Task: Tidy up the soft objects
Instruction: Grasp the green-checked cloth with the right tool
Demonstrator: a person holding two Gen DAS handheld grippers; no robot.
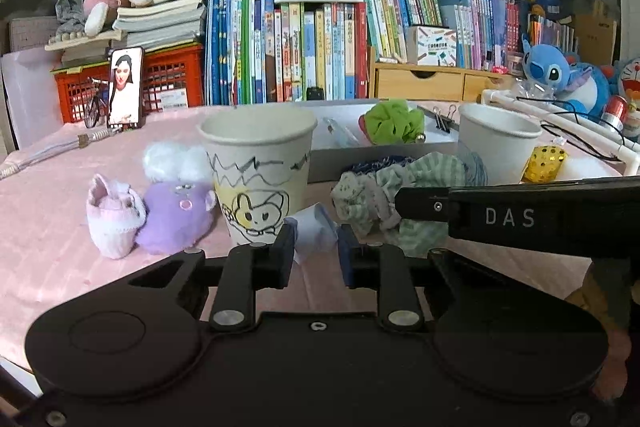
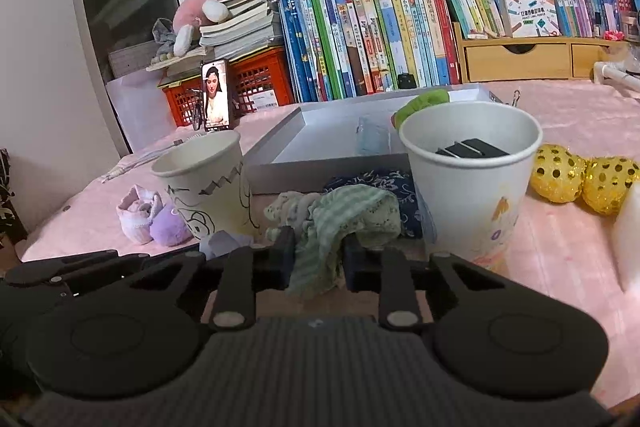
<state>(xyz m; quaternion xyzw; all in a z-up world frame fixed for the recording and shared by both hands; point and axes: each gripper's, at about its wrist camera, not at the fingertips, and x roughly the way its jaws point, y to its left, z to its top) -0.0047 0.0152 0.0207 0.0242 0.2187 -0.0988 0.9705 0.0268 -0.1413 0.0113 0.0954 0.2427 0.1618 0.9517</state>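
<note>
We are looking across a pink tablecloth (image 1: 48, 227) at the containers, largest first. The grey tray (image 2: 320, 171) is holding a green scrunchie (image 1: 394, 121) at its far right and a clear, pale object we cannot identify near its middle. In front of it, 2 paper cups are standing upright: the right cup (image 2: 472, 195) is carrying black binder clips (image 2: 472, 149) inside, while the drawn-on cup (image 1: 258, 179) at the left is showing no contents from these angles.

We are pinching with both tools. Our left gripper (image 1: 316, 251) is nearly pressed together, nipping a small white cloth (image 1: 314, 229) just in front of the drawn-on cup. Our right gripper (image 2: 318, 257) is likewise almost closed, squeezing the green striped cloth (image 2: 340, 223), which is lying on the table between the 2 cups, on a heap with a floral cloth (image 2: 288, 207) and a dark blue patterned cloth (image 2: 376, 183).

A purple plush (image 1: 176, 219) and a pink knitted pouch (image 1: 114, 223) are sitting left of the drawn-on cup, touching each other. 2 gold sequin balls (image 2: 558, 173) are resting right of the other cup.
</note>
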